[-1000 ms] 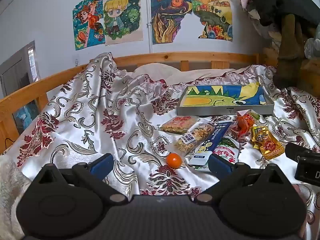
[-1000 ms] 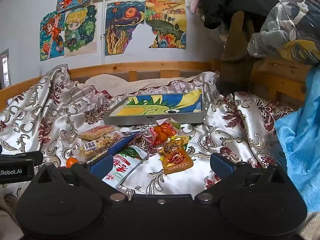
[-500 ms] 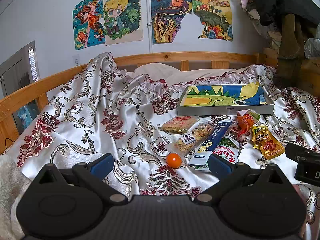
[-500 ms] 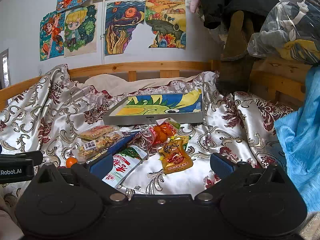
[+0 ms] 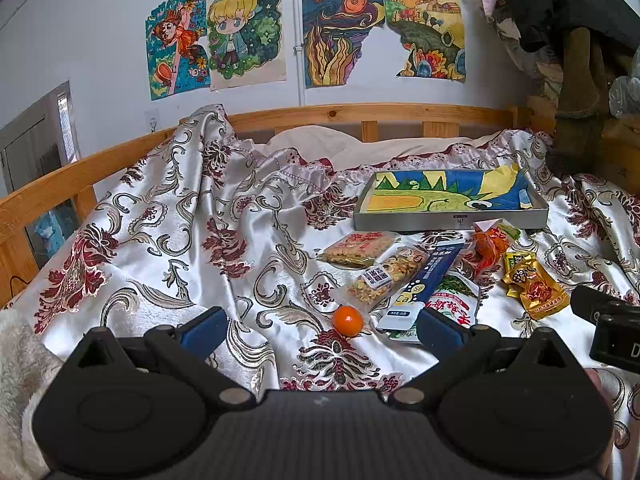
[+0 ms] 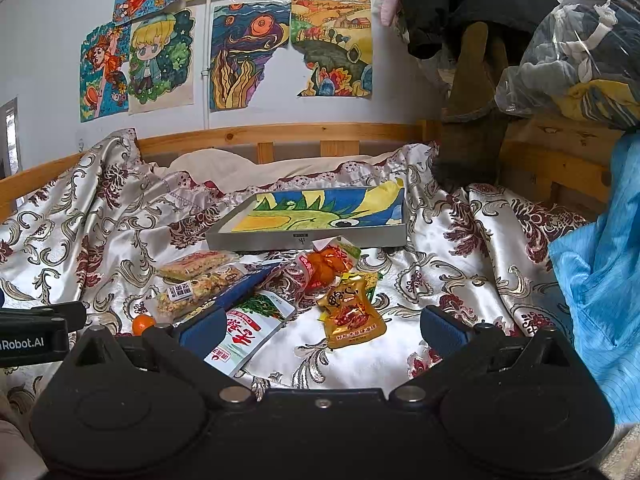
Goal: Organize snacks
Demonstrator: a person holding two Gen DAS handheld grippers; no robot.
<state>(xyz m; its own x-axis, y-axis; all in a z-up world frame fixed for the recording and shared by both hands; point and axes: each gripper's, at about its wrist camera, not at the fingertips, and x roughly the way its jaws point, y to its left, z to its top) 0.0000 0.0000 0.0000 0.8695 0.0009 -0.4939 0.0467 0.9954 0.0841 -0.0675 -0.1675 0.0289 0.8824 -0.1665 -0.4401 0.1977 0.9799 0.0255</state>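
Several snack packets lie in a loose heap on the patterned bedspread, in front of a shallow grey tray [image 5: 448, 222] [image 6: 304, 239] lined with a coloured drawing. A small orange [image 5: 348, 321] [image 6: 143, 324] sits nearest my left gripper [image 5: 320, 330], which is open with nothing between its fingers. Beside it lie a clear nut packet [image 5: 384, 278], a blue stick pack [image 5: 424, 286] and a white-green pouch [image 6: 250, 330]. A golden packet [image 6: 351, 314] [image 5: 534, 290] lies just ahead of my open right gripper [image 6: 320, 330]. Both grippers hover short of the heap.
A wooden bed rail [image 5: 360, 114] runs behind the bedspread under a wall of drawings. Dark clothes and a plastic-wrapped bundle [image 6: 568, 48] are piled at the right, with blue fabric [image 6: 604, 272] at the near right. A fluffy white cloth [image 5: 20, 364] lies near left.
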